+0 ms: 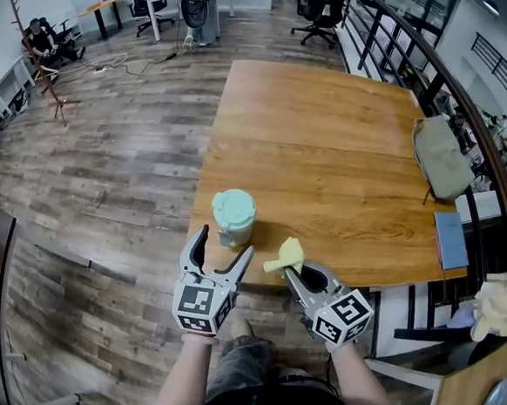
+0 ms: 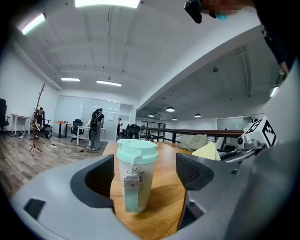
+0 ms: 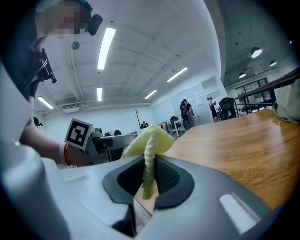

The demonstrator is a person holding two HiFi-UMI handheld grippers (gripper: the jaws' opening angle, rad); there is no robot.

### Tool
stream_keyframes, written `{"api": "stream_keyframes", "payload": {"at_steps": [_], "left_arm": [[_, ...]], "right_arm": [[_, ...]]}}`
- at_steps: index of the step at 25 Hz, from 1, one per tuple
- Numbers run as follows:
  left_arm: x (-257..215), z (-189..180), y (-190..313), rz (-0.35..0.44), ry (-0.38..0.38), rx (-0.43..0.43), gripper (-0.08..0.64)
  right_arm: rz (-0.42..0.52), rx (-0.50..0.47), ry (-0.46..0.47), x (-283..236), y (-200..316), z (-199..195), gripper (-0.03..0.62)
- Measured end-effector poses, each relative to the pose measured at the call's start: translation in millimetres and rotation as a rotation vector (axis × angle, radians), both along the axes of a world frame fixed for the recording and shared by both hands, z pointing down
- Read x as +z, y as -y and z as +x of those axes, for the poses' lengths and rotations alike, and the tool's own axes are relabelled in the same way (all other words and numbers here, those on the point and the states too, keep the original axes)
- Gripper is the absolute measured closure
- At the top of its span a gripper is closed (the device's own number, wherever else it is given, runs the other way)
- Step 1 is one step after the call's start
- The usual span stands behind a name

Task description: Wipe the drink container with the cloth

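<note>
1. Two things matter here: the drink container and the cloth. The container stands upright at lower centre of the head view, close to the near edge of the table.
2. We judge the container to be light and stiff, with a smooth wall that could slide between the pads or tip. Its mint lid looks wider than the body, and a small tag hangs down its front.
3. We would take hold around the mid-body, below the lid, and squeeze gently so it doesn't skid toward the edge.
4. The left gripper has its jaws spread wide. In the left gripper view the container stands between the pads, clear of both, so nothing is gripped.
5. The right gripper is closed on the cloth, pinching a fold with the rest bunched above the jaws. It looks soft and limp, so we expect it to flop when pressed.
6. Both forearms come up from the bottom of the head view, grippers side by side and pointing roughly level toward the table.
</note>
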State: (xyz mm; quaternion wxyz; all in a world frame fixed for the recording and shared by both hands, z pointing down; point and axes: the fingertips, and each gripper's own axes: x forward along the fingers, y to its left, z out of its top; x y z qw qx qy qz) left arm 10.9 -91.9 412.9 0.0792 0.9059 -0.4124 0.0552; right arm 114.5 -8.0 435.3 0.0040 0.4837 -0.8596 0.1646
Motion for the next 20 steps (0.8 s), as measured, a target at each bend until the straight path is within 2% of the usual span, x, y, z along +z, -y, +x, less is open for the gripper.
{"api": "stream_keyframes", "payload": {"at_steps": [8, 12, 17, 20], "left_arm": [[-3, 13, 33, 0.023, 0.013, 0.062, 0.143], [-2, 21, 41, 0.015, 0.013, 0.089, 0.14], [4, 31, 48, 0.039, 0.09, 0.112, 0.126], [7, 34, 53, 0.033, 0.096, 0.096, 0.126]], "right_arm": [[-0.008, 0.046, -0.024, 6, 29, -1, 0.549], [-0.028, 0.023, -0.041, 14, 35, -5, 0.549], [-0.049, 0.01, -0.034, 23, 49, -1, 0.549], [-0.059, -0.017, -0.036, 26, 60, 0, 0.549]]}}
